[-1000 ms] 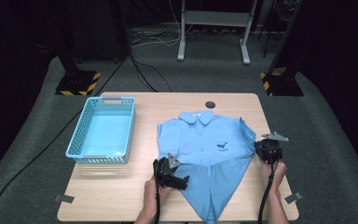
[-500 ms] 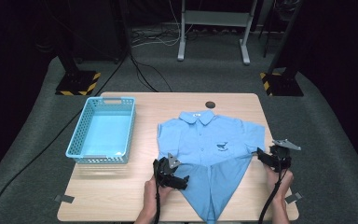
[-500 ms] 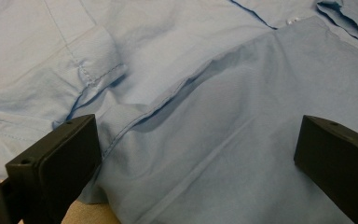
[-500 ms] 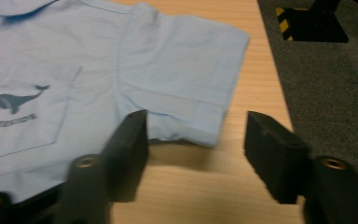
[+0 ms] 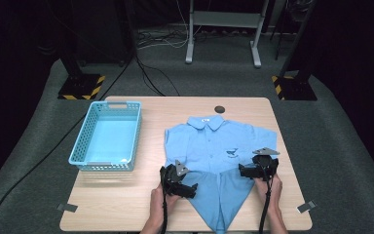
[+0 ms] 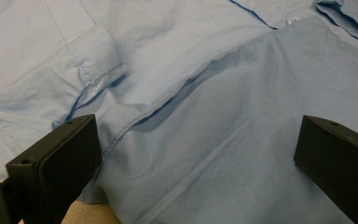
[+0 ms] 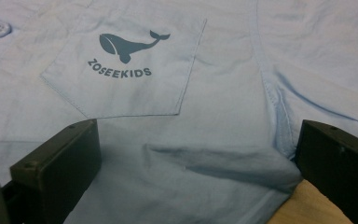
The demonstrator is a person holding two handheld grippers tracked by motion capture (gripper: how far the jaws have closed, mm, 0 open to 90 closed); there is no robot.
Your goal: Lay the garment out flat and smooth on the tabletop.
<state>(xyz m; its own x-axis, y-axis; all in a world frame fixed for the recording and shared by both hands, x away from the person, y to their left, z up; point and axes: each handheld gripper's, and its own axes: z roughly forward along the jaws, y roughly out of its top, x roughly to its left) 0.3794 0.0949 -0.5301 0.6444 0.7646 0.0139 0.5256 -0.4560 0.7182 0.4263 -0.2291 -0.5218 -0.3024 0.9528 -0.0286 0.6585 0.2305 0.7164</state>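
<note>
The wooden table [image 5: 126, 195] carries a light blue short-sleeved child's shirt [image 5: 209, 146] on its right half, collar away from the person, the lower corners folded inward so the hem narrows to a point at the near edge. An empty blue plastic basket [image 5: 106, 137] sits well apart on the left. On the chest pocket [image 7: 121, 70] a whale logo [image 7: 133, 43] faces up. The left gripper [image 5: 187, 183] rests at the left fold, jaws spread with cloth between them, not pinched. The right gripper [image 5: 246, 170] has just been opening; its jaws stand wide over the right fold, pads clear of the fabric. The risk I see: with neither fold pinned, the diagonal flaps may spring open, or a closing jaw may catch both layers and drag the shirt crooked.
</note>
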